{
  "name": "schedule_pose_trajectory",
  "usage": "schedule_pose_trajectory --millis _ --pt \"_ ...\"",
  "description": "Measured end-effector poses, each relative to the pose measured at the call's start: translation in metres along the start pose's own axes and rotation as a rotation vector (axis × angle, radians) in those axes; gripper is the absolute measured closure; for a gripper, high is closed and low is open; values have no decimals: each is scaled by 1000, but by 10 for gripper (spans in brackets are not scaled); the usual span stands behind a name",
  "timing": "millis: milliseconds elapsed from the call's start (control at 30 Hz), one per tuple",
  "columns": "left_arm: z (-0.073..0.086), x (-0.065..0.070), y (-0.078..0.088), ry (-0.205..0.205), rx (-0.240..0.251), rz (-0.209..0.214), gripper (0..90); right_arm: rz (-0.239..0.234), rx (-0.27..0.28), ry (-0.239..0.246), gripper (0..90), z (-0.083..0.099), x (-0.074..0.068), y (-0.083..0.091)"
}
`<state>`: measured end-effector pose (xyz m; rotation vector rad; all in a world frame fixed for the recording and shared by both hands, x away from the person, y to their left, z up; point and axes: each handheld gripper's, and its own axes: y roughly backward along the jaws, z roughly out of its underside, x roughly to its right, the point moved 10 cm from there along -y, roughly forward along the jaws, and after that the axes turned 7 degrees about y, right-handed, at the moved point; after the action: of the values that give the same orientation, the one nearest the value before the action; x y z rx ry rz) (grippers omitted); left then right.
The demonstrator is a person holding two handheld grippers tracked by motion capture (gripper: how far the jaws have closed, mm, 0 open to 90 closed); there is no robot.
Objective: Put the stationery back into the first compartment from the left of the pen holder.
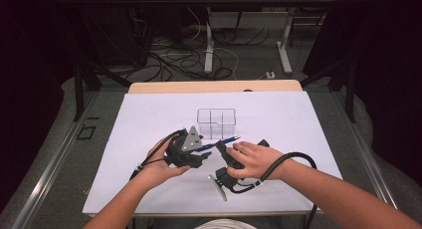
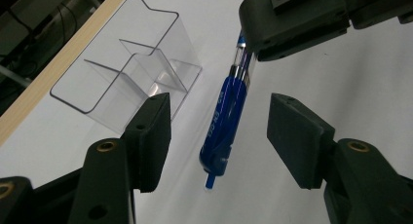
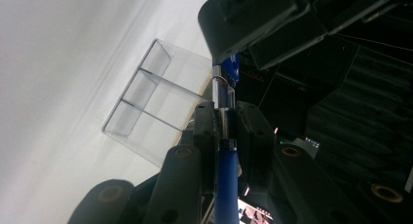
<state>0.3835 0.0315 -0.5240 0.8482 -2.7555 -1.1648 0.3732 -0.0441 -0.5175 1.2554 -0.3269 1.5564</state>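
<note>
A blue pen hangs above the white table top, near a clear divided box. My right gripper is shut on the pen; in the right gripper view its jaws pinch the clear upper barrel of the pen. My left gripper faces it from the left. In the left gripper view the pen runs down between the left gripper pads, with a gap on each side, so this gripper is open. The right gripper holds the pen's far end.
The clear box stands upright on the white sheet, just beyond both grippers. The table's wooden far edge lies behind it. Cables and table legs cover the floor beyond. Both forearms come in from the bottom.
</note>
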Motion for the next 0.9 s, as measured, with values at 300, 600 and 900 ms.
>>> schedule_pose_trajectory --millis 300,600,900 --pt "-7 2 -10 -33 -37 1 495 6 4 8 796 -2 2 1" --pt "-9 6 -15 -80 -92 3 582 6 7 10 797 -1 2 0" --pt "-10 10 -18 -120 -124 -2 713 1 7 32 796 -4 0 0"
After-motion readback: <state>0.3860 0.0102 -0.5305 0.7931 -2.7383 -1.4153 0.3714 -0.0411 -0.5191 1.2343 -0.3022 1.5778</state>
